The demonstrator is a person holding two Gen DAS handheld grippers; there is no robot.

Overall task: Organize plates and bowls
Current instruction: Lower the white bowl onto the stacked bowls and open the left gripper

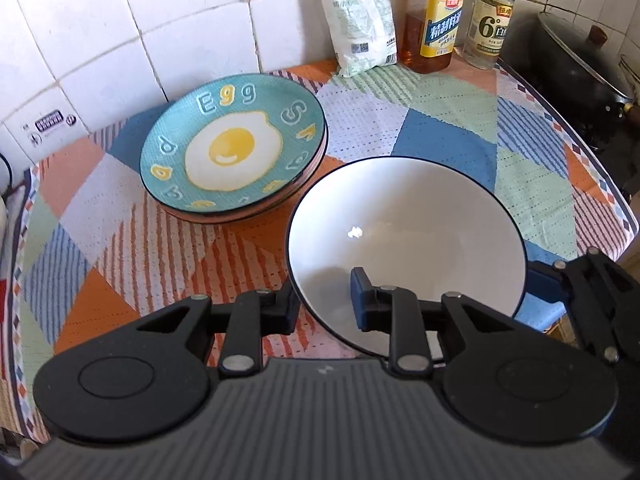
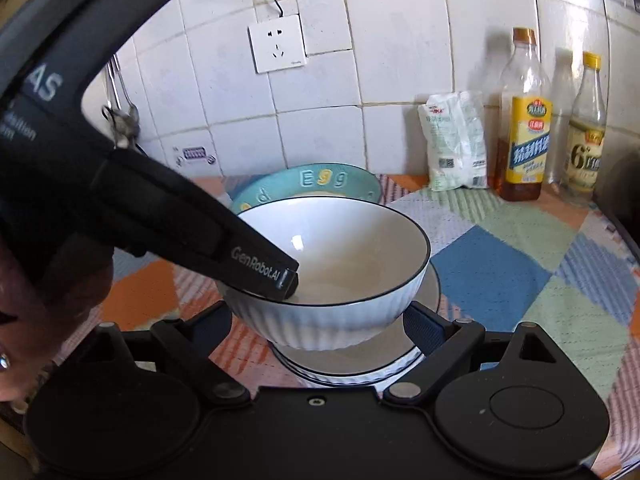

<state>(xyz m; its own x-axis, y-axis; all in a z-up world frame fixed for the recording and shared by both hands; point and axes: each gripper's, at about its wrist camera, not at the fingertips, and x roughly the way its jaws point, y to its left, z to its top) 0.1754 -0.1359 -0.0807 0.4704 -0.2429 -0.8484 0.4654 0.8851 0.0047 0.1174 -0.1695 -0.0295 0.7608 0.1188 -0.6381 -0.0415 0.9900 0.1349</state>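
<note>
1. The left gripper (image 1: 324, 304) has its jaws only narrowly apart, straddling the near rim of the white ribbed ceramic bowl with a thin dark rim line (image 1: 400, 220). One finger is outside the wall and the other inside the basin. Whether the pads actually pinch the wall I cannot tell.
2. The right gripper (image 2: 320, 328) has its jaws spread wide with nothing held. Its fingers flank the bowls low down, and the left-hand finger stands clear of them.
3. That white bowl sits toward the near edge of the counter covered in a patchwork-print cloth (image 1: 440, 120). It is lowered into a second matching white bowl (image 2: 360, 364) beneath it (it looks slightly tilted, so perhaps not fully seated).
4. The stack of round plates topped by a teal one printed with a fried egg (image 1: 232, 148) lies near the back-left corner, close to the tiled wall and just beside the bowls.
5. The relation that matters is that the rim runs crosswise between the left jaws, directly ahead of them. The left hand is therefore the one placed to settle or free the upper bowl. I judge the nesting step nearly done, and a backward, upward withdrawal would clear the rim.
</note>
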